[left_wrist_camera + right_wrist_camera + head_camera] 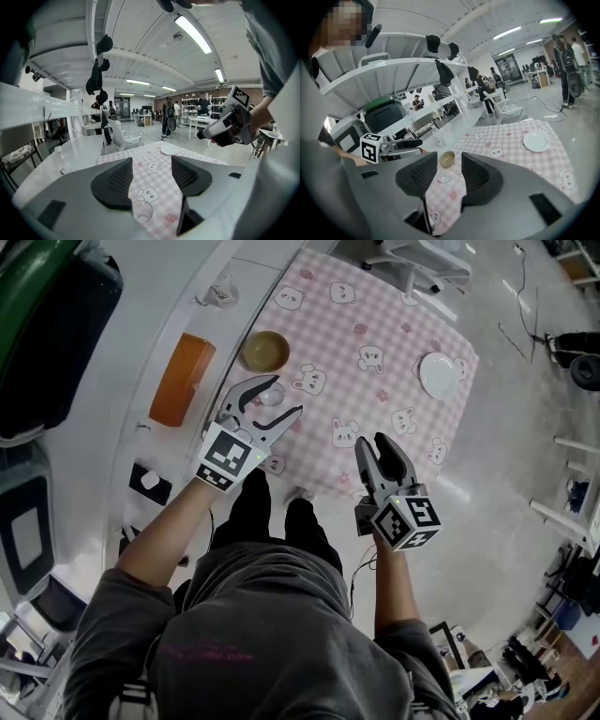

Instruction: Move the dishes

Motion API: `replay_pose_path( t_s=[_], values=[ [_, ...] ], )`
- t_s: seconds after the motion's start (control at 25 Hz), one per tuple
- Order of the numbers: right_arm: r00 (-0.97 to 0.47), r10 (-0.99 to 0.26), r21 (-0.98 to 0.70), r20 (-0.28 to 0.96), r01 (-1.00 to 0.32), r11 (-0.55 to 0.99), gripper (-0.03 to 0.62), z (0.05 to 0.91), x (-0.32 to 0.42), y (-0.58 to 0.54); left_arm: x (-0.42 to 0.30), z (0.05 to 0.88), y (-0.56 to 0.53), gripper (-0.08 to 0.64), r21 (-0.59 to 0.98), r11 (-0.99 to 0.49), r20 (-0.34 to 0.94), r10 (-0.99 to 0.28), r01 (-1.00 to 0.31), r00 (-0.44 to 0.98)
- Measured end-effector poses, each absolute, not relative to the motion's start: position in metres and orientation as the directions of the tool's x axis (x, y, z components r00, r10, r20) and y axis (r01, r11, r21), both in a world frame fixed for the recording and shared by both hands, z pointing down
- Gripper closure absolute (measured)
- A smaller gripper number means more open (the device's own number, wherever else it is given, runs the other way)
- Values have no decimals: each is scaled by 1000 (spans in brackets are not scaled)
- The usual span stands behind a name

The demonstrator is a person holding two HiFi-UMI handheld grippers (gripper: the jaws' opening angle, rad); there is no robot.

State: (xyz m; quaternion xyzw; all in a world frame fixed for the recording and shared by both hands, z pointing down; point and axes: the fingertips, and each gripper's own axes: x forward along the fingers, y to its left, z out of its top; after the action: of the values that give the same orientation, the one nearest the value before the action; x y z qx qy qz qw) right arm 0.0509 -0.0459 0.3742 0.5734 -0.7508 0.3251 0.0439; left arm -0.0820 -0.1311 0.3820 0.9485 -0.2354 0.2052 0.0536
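With the left gripper (284, 397) jaws wide apart and empty over the small clear glass (271, 395), and the right gripper (371, 441) jaws parted and empty, the brown bowl (266, 351) and white plate (438, 374) rest on the checked tablecloth (403, 334), where a careless descent could tip the glass or snag the cloth.

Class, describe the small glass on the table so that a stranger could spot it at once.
Start at the table with the pink checked bear cloth. Near its left edge, just on the person's side of the brown bowl, sits a small glass. Unlike the bowl and the white plate, it is see-through.
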Motion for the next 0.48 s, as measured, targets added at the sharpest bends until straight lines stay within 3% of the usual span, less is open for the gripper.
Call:
replay_pose_path(
  t_s=[0.48],
  values=[
    [-205,-898,-369,388,-928,52,430,320,64,-51,-36,321,-133,322,16,-927,304,-353,-376,885]
  ],
)
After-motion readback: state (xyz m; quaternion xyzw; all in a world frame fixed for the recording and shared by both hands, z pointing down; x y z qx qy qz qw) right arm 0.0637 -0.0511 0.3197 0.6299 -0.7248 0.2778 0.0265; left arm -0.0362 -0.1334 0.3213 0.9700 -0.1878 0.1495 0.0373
